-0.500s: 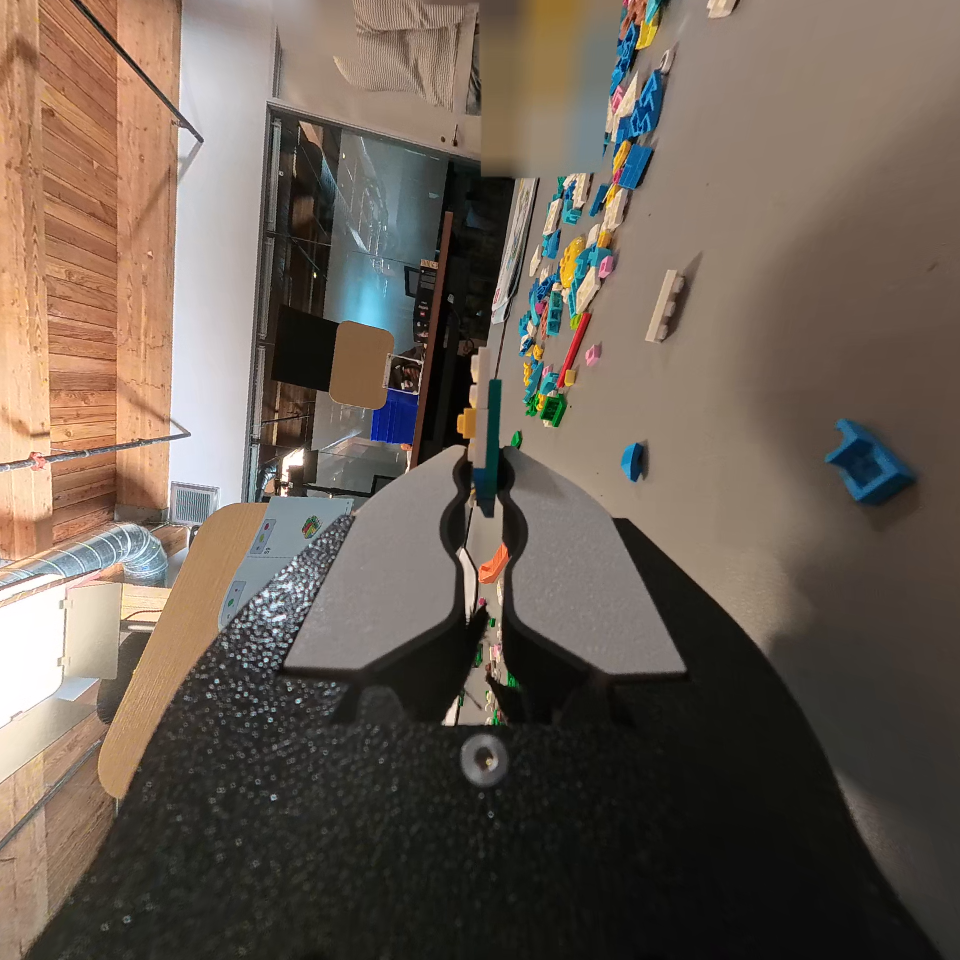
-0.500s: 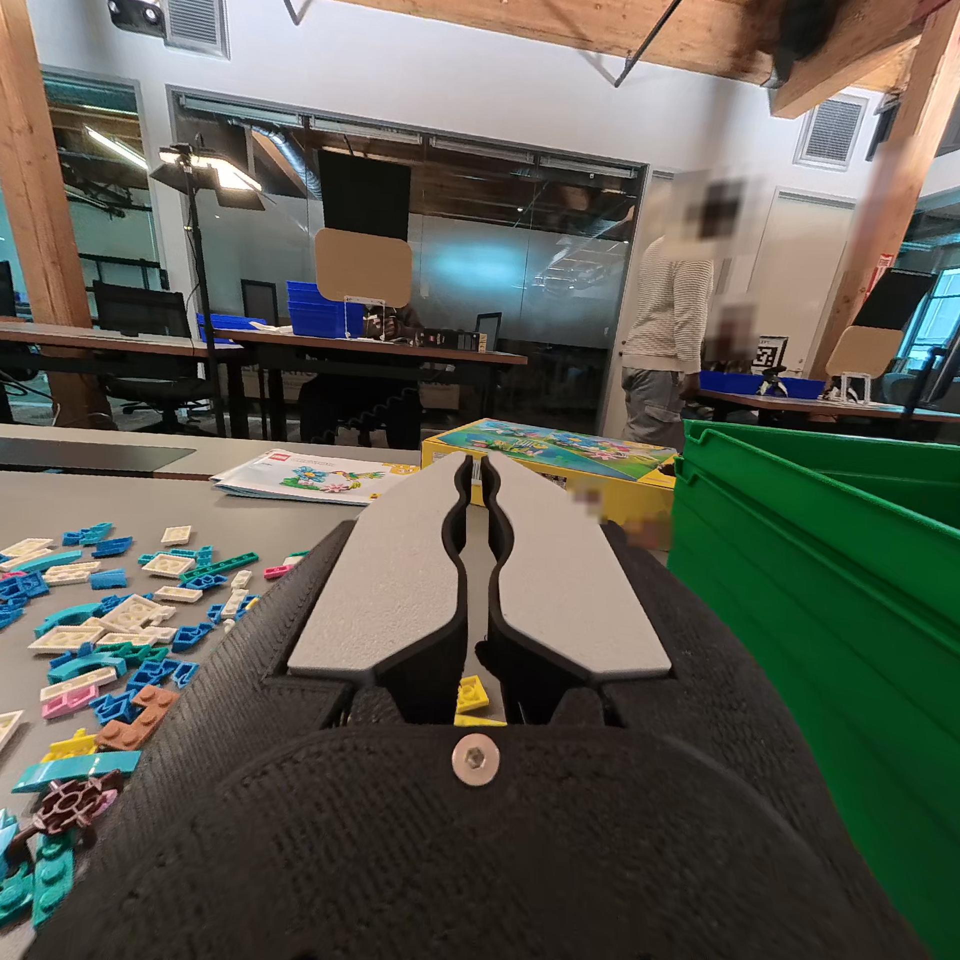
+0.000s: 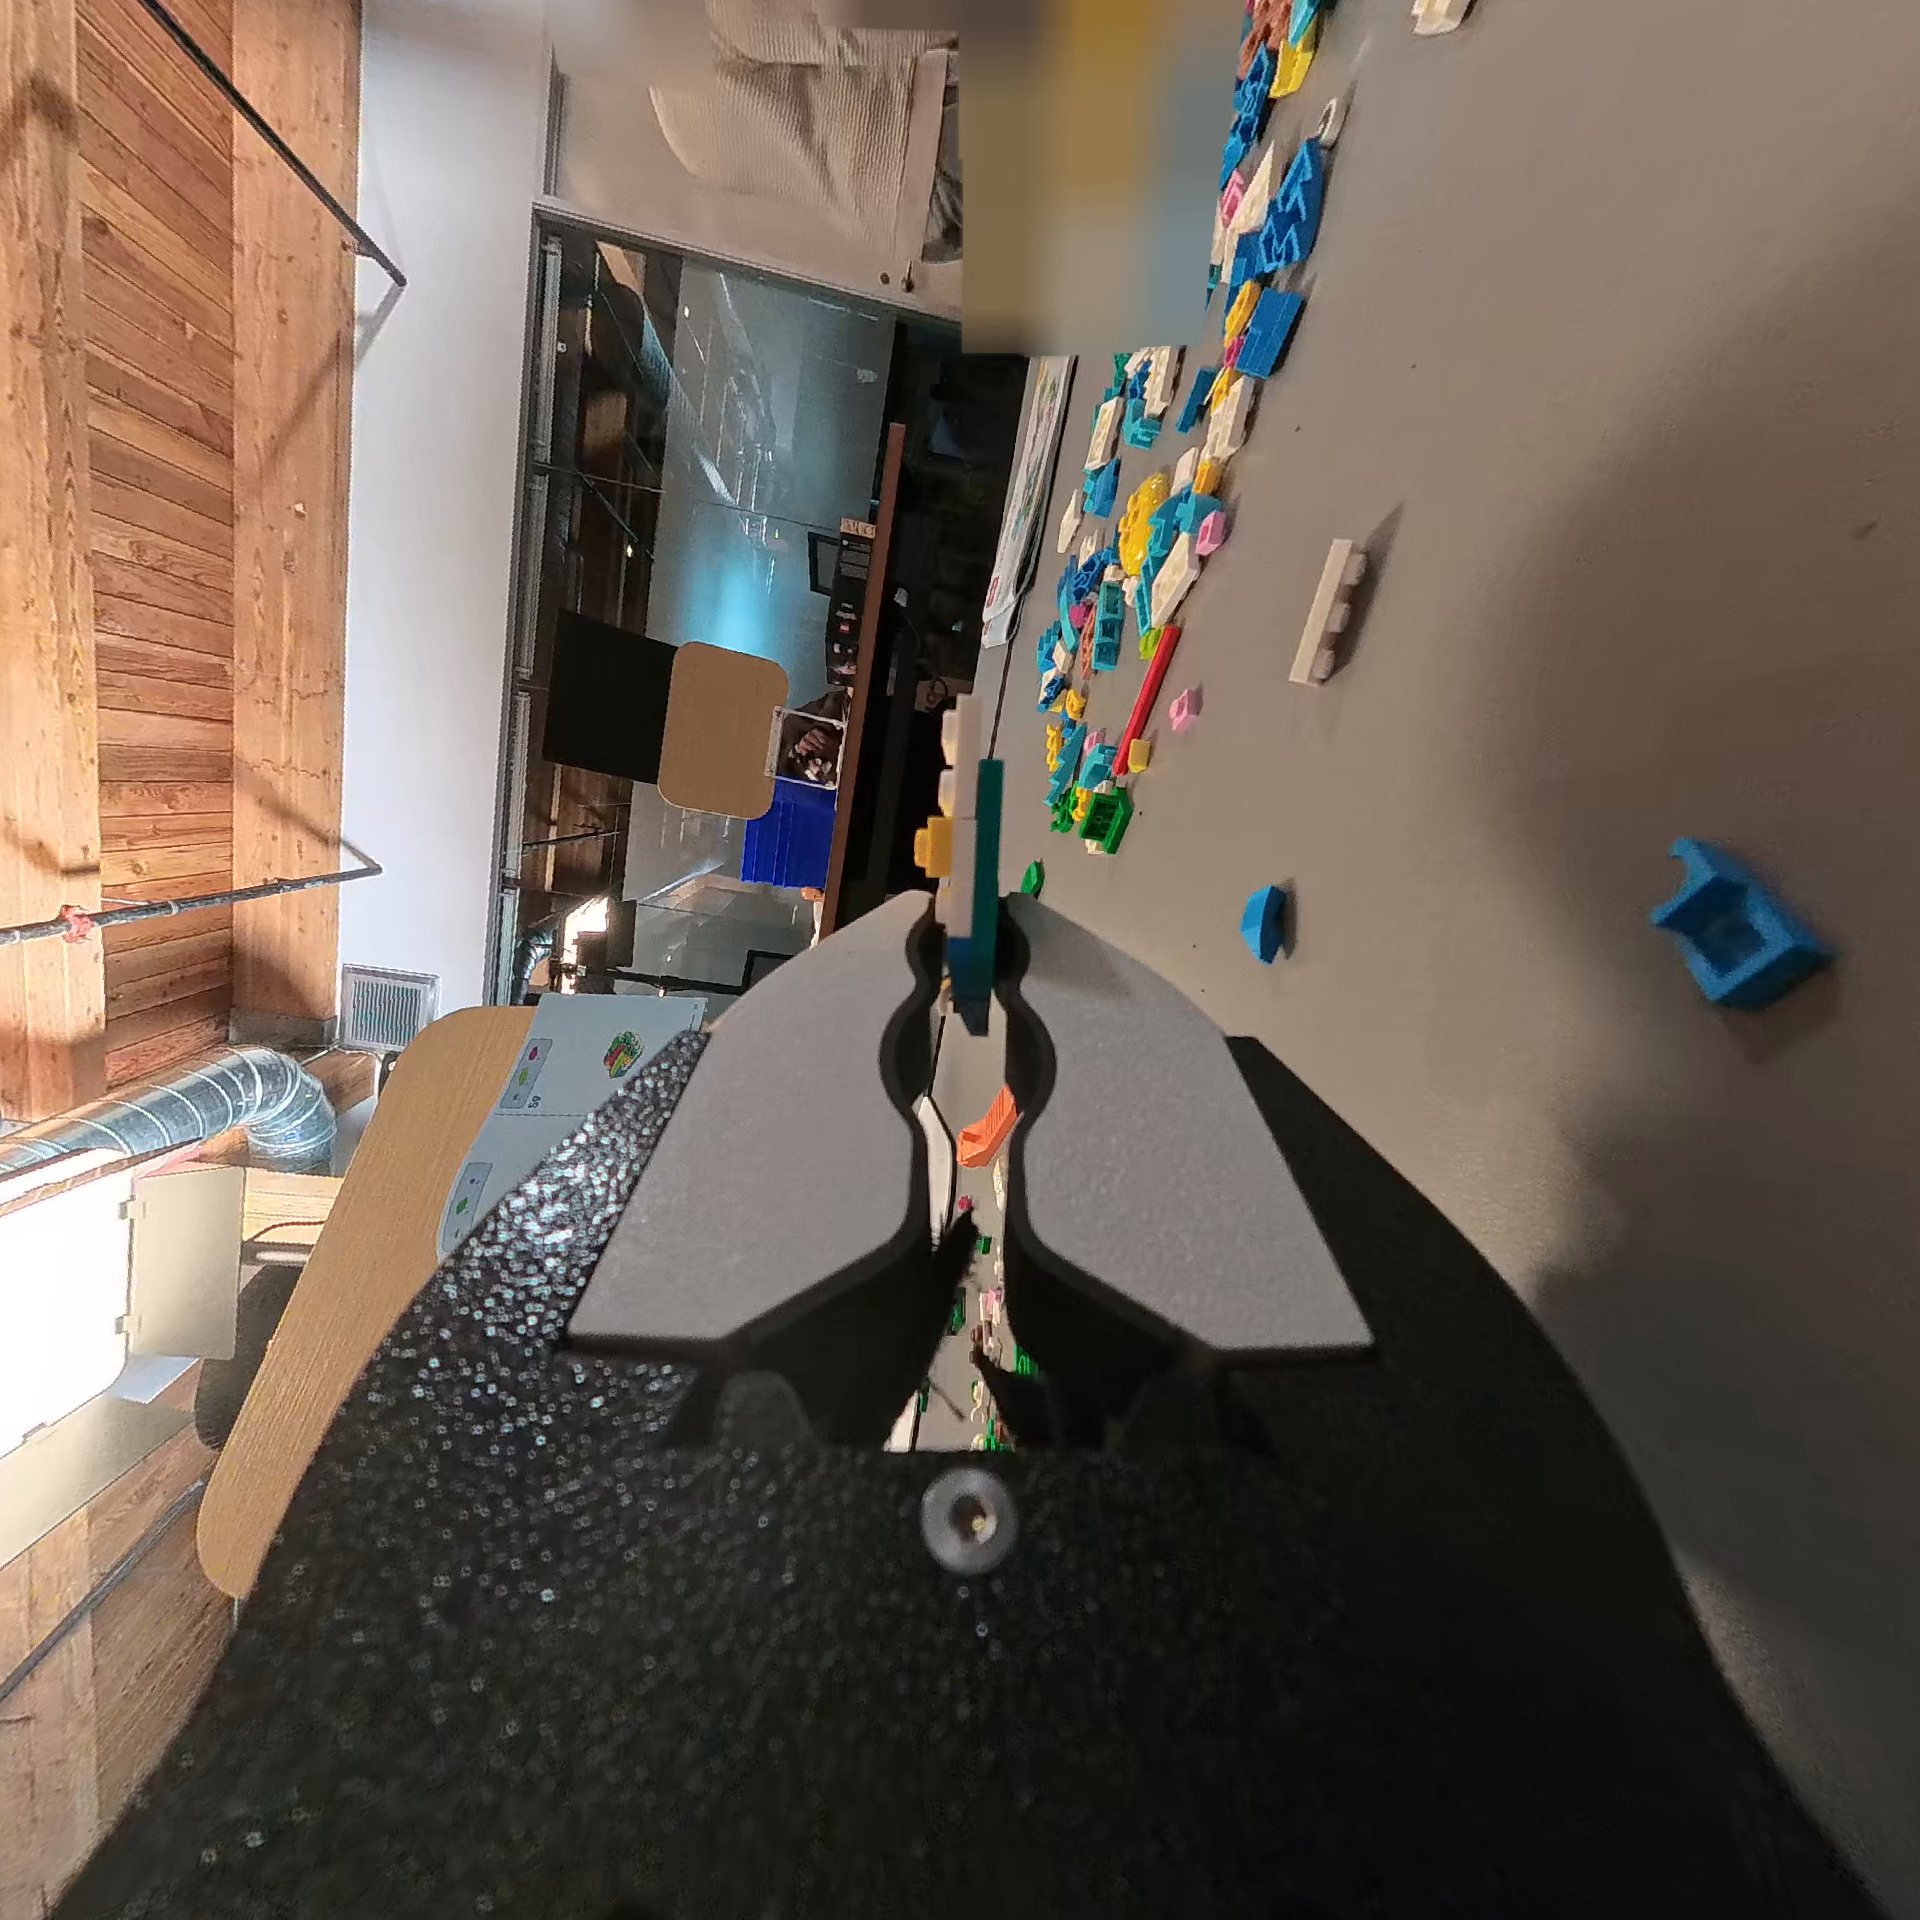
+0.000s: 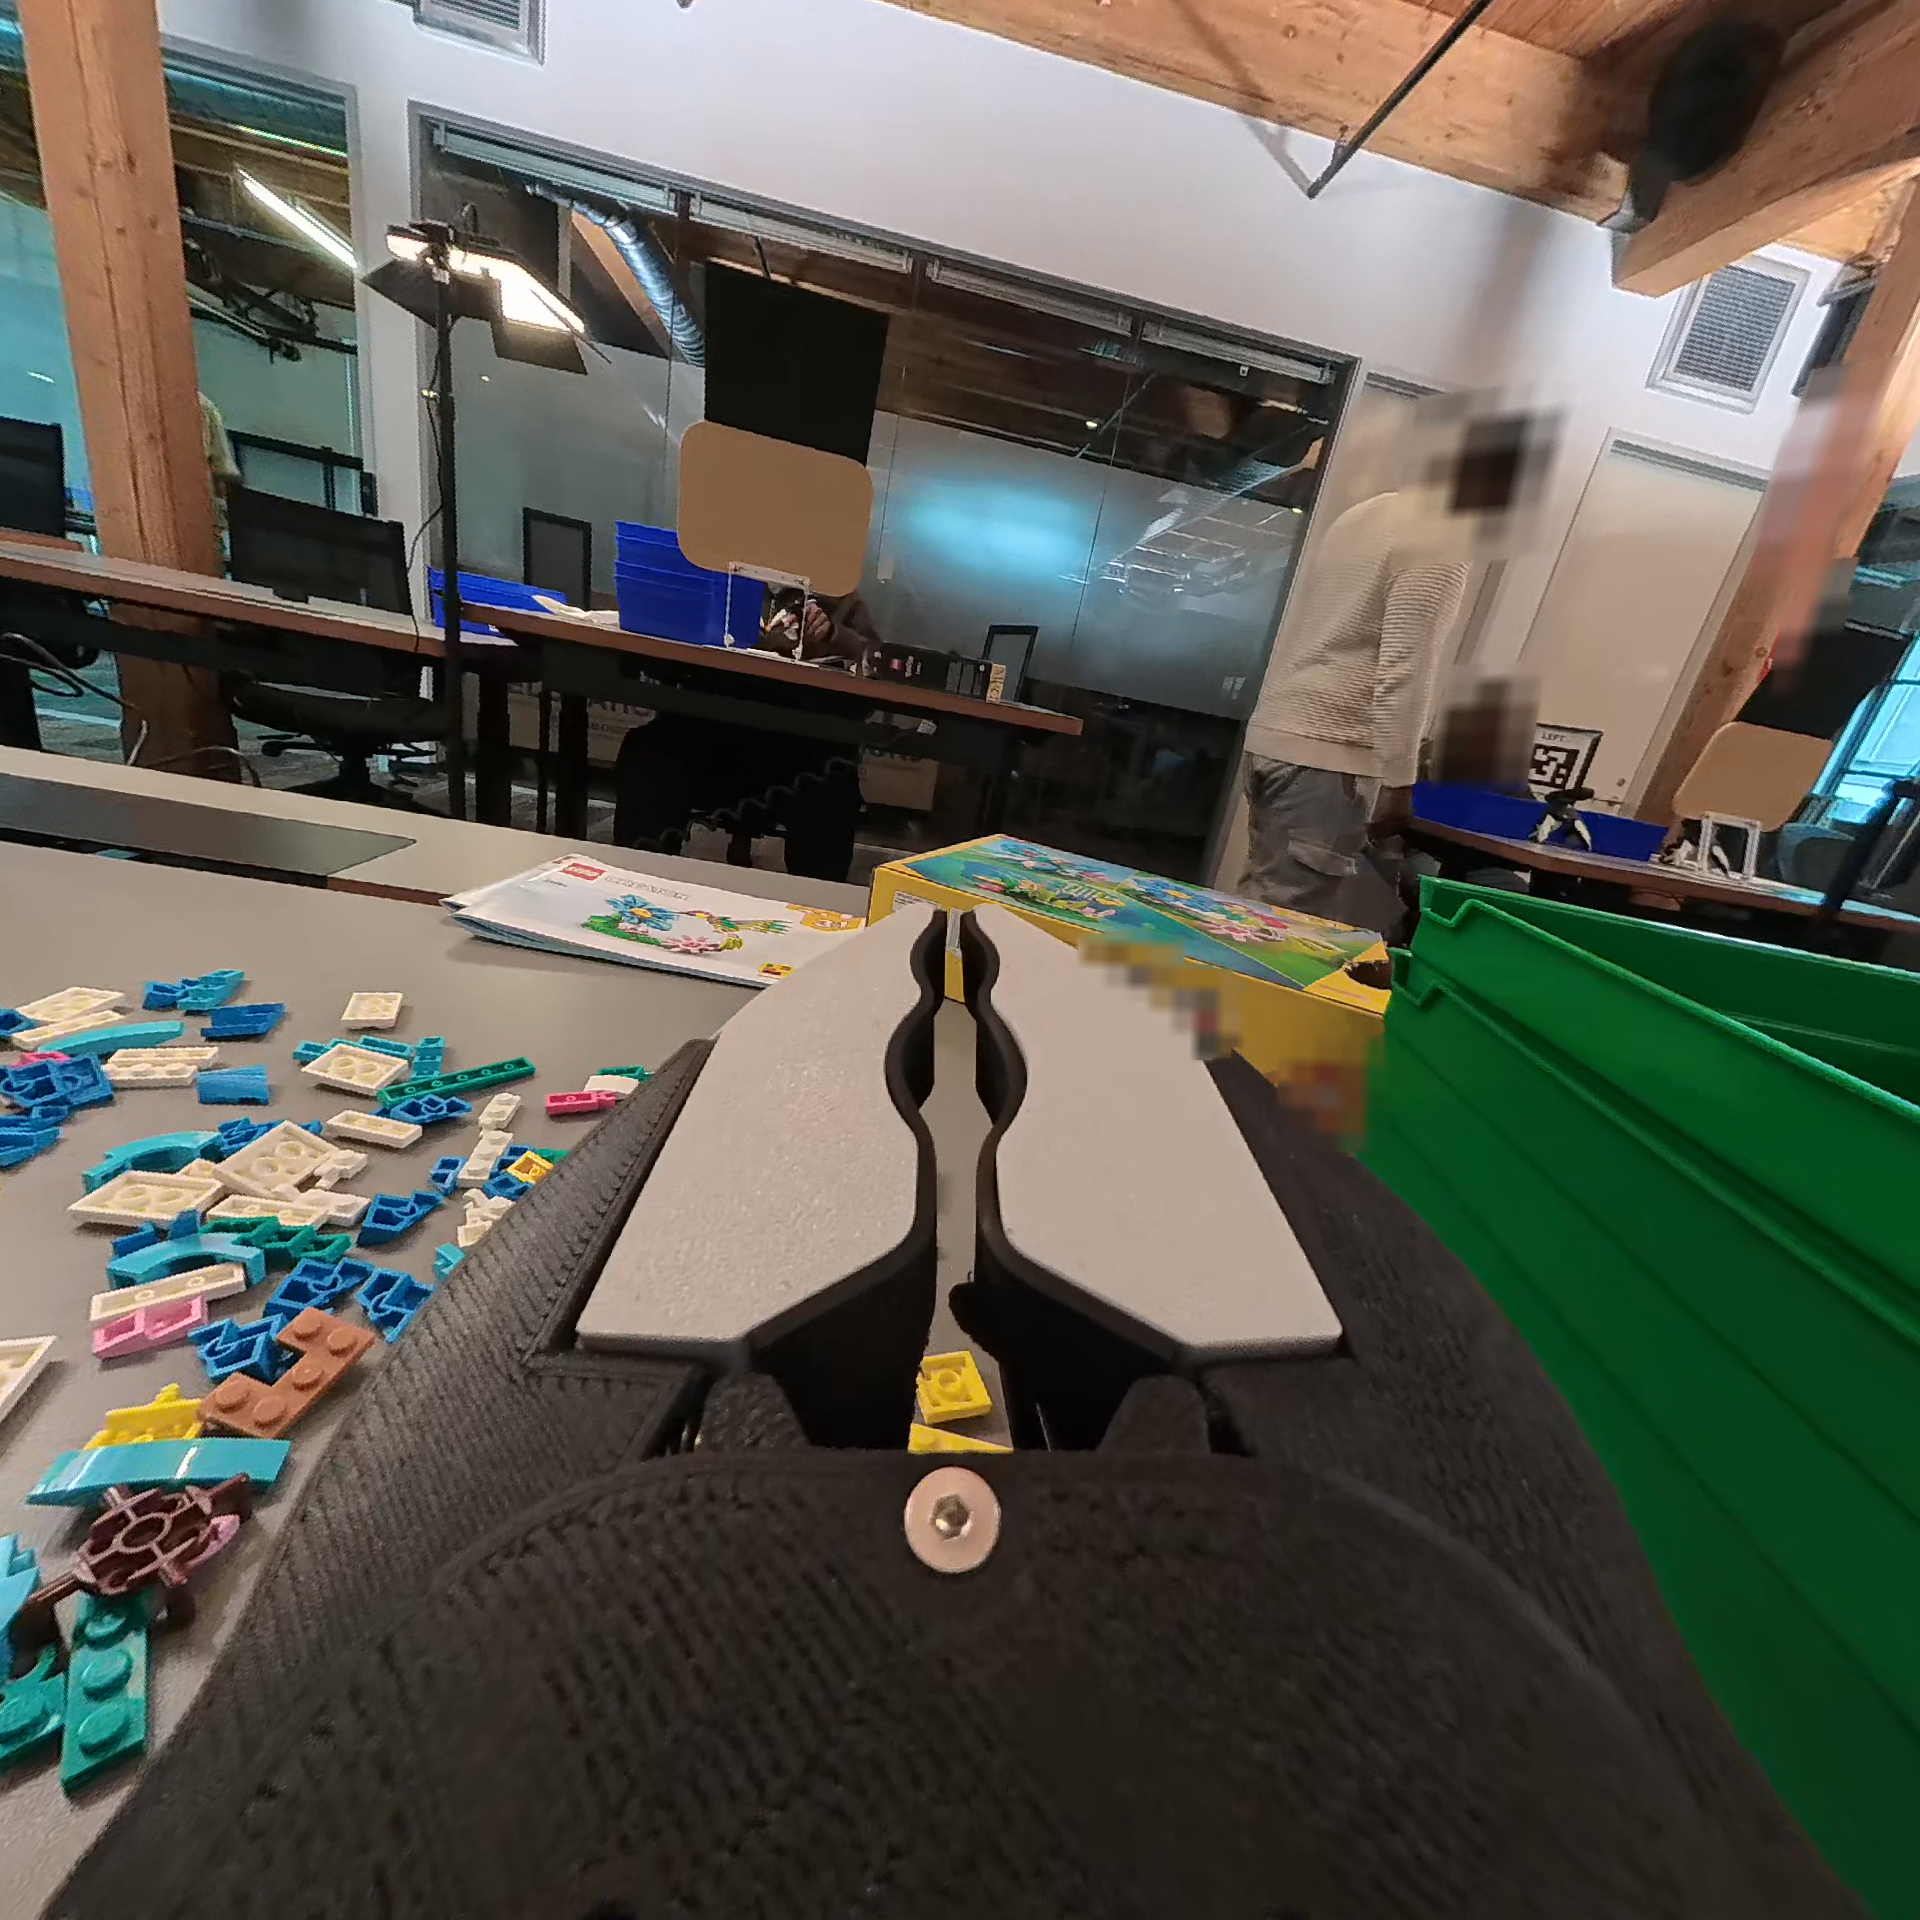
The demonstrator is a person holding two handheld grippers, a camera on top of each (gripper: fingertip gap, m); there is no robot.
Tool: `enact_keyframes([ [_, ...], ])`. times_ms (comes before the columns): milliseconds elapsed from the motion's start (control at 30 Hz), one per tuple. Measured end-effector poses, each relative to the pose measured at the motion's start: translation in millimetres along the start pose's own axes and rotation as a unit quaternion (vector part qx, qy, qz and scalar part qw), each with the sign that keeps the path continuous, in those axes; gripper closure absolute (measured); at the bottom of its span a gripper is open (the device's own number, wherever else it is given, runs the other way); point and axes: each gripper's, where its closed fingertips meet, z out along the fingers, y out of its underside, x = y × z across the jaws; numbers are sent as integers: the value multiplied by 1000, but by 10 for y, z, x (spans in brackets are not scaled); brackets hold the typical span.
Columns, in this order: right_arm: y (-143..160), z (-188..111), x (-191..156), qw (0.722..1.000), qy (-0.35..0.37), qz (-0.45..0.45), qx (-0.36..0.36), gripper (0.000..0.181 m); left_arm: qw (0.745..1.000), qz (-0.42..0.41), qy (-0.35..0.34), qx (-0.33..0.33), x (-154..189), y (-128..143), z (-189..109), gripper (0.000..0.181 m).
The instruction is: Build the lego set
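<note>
In the left wrist view the scene is turned on its side, with the grey table [image 3: 1558,520] at the right. My left gripper [image 3: 971,920] is shut on a small lego assembly [image 3: 982,831], a teal plate with white and yellow pieces on it, held in the air off the table. My right gripper [image 4: 948,925] is nearly closed above the table, and a thin white piece [image 4: 951,928] shows between its tips. Loose pieces [image 4: 260,1174] lie to its left; the same heap shows in the left wrist view [image 3: 1143,540].
A white plate [image 3: 1325,613], a blue brick [image 3: 1730,935] and a small blue piece [image 3: 1265,923] lie apart from the heap. Green bins [image 4: 1662,1143] stand close on the right. A booklet [image 4: 644,920] and a yellow box [image 4: 1143,914] lie ahead. A person [image 4: 1340,675] stands behind. There is about 35 cm between the tips of the two grippers.
The right gripper has tilted and shifted slightly, still nearly closed. The left gripper holds the assembly almost still.
</note>
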Motion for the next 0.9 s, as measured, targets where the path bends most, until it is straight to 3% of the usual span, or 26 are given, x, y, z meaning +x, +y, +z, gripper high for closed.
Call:
enact_keyframes([
  [900,4,-9,-118,999,-26,-22,1,180,1000,5,-1,-1,3,-4,1,173],
])
